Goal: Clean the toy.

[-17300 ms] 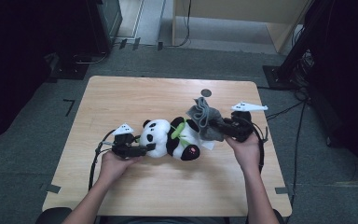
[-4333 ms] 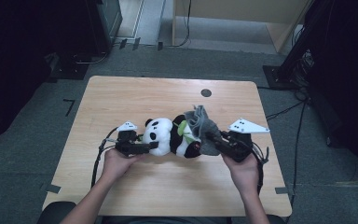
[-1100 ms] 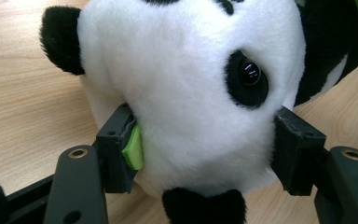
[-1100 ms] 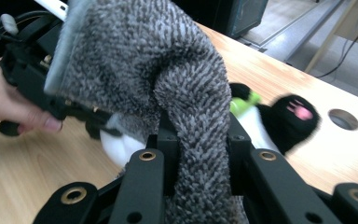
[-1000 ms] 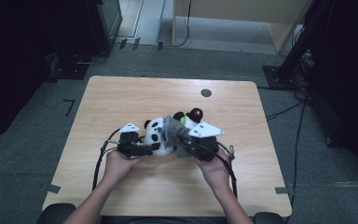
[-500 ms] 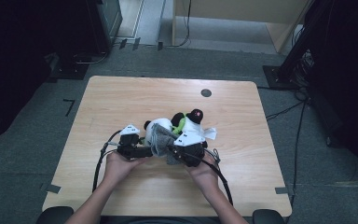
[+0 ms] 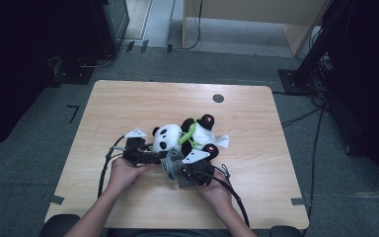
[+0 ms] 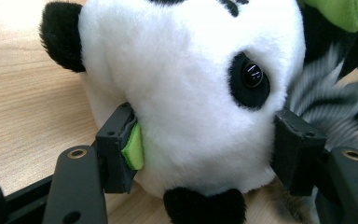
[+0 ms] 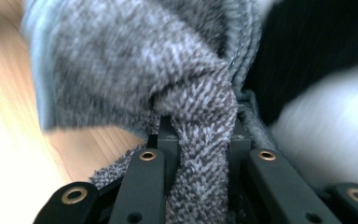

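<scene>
A black-and-white panda plush [image 7: 168, 137] with a green scarf [image 7: 187, 136] lies on its side in the middle of the wooden table [image 7: 128, 106]. My left gripper [image 7: 159, 156] is shut on the panda's head [image 8: 191, 93], one jaw on each side of it [image 8: 205, 149]. A grey knitted cloth [image 7: 172, 162] is bunched just in front of the head. My right gripper [image 7: 180, 168] is shut on a fold of this cloth [image 9: 121, 70], which is pinched between the jaws [image 9: 200, 135]. The two grippers are almost touching.
A round dark cable hole [image 7: 218, 98] sits near the table's far edge. Cables trail from both grippers toward the front edge. Grey carpet, dark equipment and a wooden cabinet surround the table.
My right gripper has carried the grey cloth from the panda's right side leftward and nearer to the person, to just in front of its head. The left gripper has stayed shut on the head.
</scene>
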`<state>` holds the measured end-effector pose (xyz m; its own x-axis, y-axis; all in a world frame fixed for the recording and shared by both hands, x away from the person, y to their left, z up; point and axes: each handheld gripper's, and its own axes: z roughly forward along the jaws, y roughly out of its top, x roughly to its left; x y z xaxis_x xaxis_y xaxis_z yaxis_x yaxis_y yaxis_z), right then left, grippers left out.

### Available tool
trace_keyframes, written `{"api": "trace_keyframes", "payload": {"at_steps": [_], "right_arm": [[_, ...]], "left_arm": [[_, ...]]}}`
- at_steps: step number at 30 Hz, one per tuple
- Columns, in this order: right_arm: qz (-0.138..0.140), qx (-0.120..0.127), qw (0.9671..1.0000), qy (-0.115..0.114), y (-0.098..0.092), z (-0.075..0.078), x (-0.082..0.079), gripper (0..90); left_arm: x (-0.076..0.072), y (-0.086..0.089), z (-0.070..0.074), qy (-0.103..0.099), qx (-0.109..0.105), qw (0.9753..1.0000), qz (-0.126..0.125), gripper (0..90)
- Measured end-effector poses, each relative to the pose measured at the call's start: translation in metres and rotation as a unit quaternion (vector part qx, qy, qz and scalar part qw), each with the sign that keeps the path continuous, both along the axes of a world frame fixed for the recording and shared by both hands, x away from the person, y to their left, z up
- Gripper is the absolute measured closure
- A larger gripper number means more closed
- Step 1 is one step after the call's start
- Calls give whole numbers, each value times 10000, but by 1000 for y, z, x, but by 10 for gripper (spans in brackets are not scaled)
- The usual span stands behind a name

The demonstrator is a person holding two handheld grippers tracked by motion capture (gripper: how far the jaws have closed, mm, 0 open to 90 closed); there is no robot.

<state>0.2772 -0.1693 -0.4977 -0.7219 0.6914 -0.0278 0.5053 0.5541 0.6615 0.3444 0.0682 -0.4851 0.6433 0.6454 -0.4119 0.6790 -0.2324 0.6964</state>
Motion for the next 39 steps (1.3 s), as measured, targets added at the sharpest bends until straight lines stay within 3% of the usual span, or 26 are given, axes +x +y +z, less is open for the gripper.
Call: {"api": "trace_keyframes", "payload": {"at_steps": [2,6,11,21,32,39], "right_arm": [[-50,75,9999,50,-3,-4,1,752],[-98,-188,9998,65,-7,2,-1,752],[-209,-192,9995,149,-20,10,-3,749],[-469,73,9985,-263,-52,48,-14,742],[-668,225,9961,-536,-78,70,-17,746],[-752,490,9942,-587,-94,78,-16,739]], "left_arm": [[1,1,0,23,-8,10000,-22,342],[1,-1,2,-24,110,9999,-78,344],[3,0,3,4,141,9998,-119,344],[3,0,3,9,150,9998,-139,345],[4,0,3,83,78,9999,-82,345],[4,0,3,68,69,9999,-93,345]]}}
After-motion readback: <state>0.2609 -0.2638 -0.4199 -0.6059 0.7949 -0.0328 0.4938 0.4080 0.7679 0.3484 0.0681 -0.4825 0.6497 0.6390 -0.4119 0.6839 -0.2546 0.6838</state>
